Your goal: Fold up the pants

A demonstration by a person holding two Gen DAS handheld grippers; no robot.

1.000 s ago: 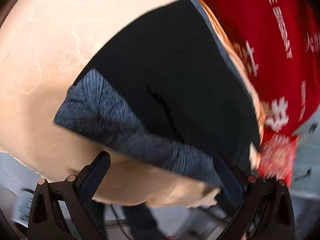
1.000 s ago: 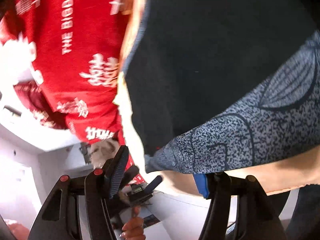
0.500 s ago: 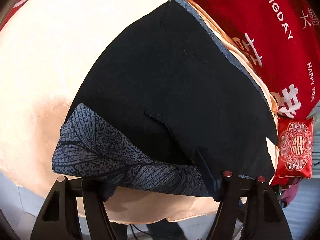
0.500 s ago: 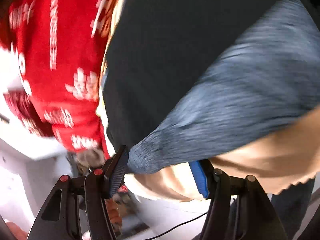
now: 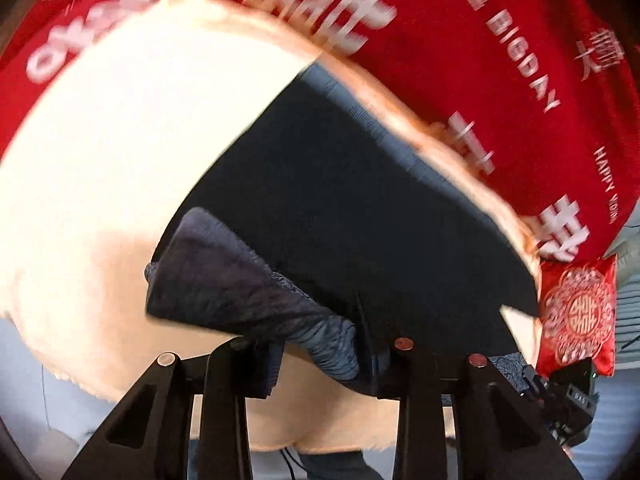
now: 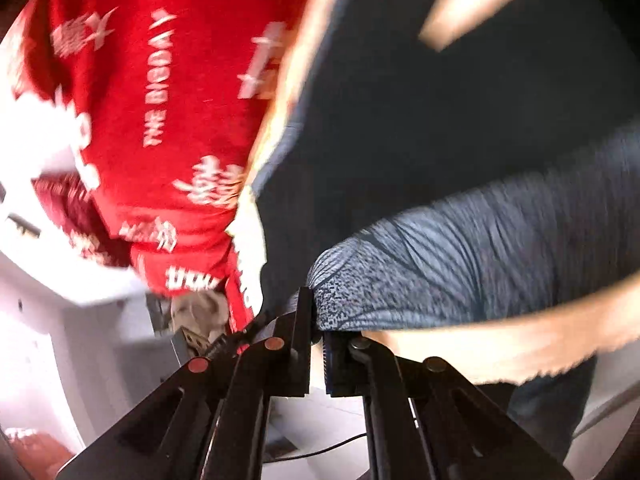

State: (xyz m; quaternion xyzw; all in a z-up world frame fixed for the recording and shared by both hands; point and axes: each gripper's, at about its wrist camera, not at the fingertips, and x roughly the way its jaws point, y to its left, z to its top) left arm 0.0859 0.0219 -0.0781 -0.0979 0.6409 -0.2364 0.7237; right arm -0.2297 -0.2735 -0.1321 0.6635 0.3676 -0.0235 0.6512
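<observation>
Along the near hem, both grippers — left gripper (image 5: 316,350), right gripper (image 6: 318,334) — had clamped the pants (image 5: 360,208); lifting evenly seemed wise.

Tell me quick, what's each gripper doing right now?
Left gripper: shut on the pants patterned hem.
Right gripper: shut on the pants hem.

Item count: one pair of dark pants (image 5: 360,208) with a grey-blue patterned waistband, one cream cloth (image 5: 120,160) beneath it, and one red printed cloth (image 5: 500,60) along the far edge. One red embroidered cushion (image 5: 576,316) lies beside the cloths. Two grippers: one left gripper (image 5: 320,356), one right gripper (image 6: 318,344).
</observation>
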